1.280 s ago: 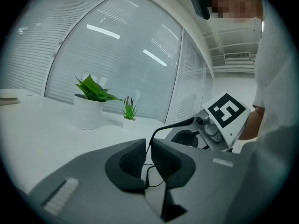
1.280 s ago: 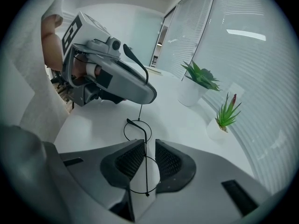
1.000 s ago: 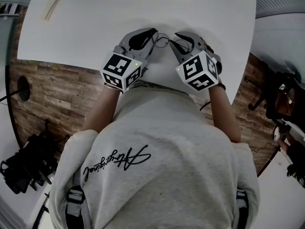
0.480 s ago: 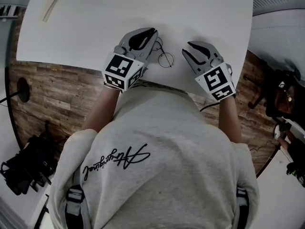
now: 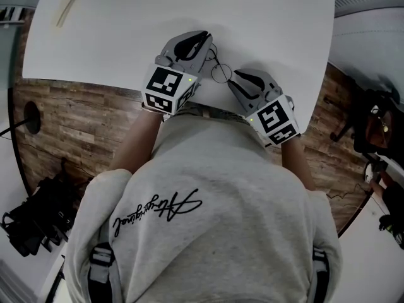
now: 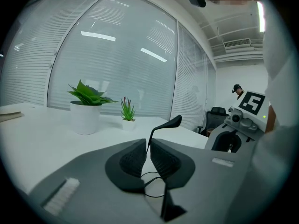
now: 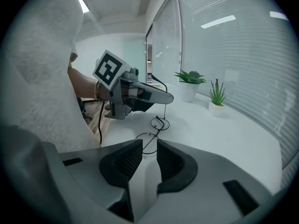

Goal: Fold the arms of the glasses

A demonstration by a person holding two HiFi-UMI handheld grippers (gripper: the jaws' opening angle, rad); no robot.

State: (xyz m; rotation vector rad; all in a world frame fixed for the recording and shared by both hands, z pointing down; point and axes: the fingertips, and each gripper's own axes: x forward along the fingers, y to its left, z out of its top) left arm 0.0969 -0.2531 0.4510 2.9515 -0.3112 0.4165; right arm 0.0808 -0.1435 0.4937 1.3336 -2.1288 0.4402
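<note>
Resting on the white table [image 5: 126,17] near its front edge, round wire glasses [image 5: 221,73] sit between both grippers; the left gripper [image 6: 147,143] is clenched on one arm, which sticks upward; the right gripper [image 7: 149,146], jaws just closing yet parted, has a thin frame wire in its gap, unpressed.

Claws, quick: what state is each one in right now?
Left claw: closed on one arm of the glasses.
Right claw: open, has just been closing; the glasses frame sits at the mouth of its gap, not gripped.
</note>
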